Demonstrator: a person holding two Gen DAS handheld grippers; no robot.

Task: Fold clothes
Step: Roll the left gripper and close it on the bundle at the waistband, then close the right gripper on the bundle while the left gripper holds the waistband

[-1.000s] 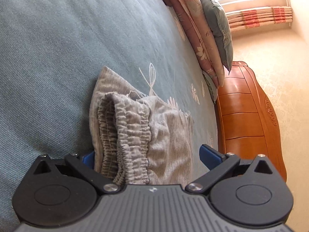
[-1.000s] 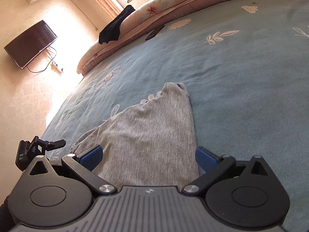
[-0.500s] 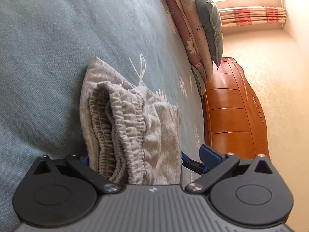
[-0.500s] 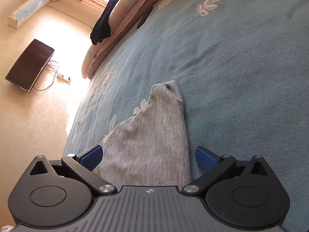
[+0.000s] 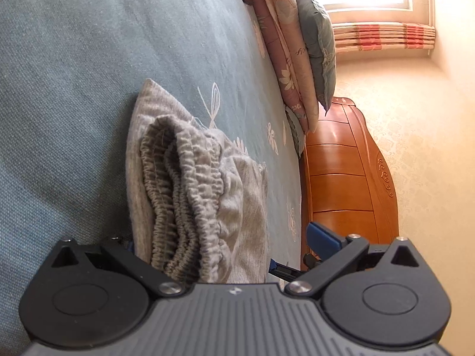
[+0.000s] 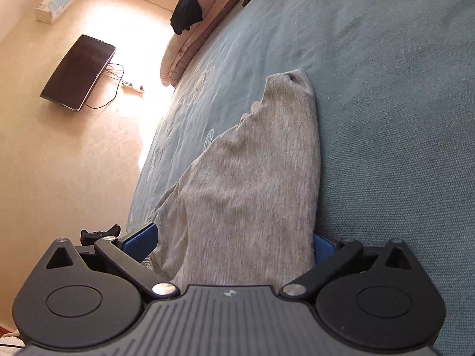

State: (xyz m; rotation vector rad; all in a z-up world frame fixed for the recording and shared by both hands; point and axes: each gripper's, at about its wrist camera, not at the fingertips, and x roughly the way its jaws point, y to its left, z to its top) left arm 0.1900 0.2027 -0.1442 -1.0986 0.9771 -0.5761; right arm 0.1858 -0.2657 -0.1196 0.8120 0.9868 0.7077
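Observation:
A grey garment (image 5: 246,184) lies folded on the teal bedspread (image 5: 74,59). In the left wrist view its ruched elastic waistband (image 5: 178,184) bulges up between the fingers of my left gripper (image 5: 225,240). That gripper is open, its left finger hidden behind the cloth and its right blue pad (image 5: 322,235) bare. In the right wrist view the garment's smooth leg end (image 6: 252,178) runs away from me to a narrow tip. My right gripper (image 6: 231,240) is open and straddles it, with the cloth reaching both blue pads (image 6: 139,237).
A rolled floral quilt (image 5: 276,14) and a pillow (image 5: 314,38) lie along the bed's far side, beside a wooden bed end (image 5: 341,178). A dark garment (image 6: 188,12) hangs over the quilt. A television (image 6: 78,71) hangs on the wall. The bedspread (image 6: 386,89) spreads wide to the right.
My right gripper has rolled and moved in along the garment, whose cloth now fills the gap between its fingers. The left gripper has shifted only slightly at the waistband end.

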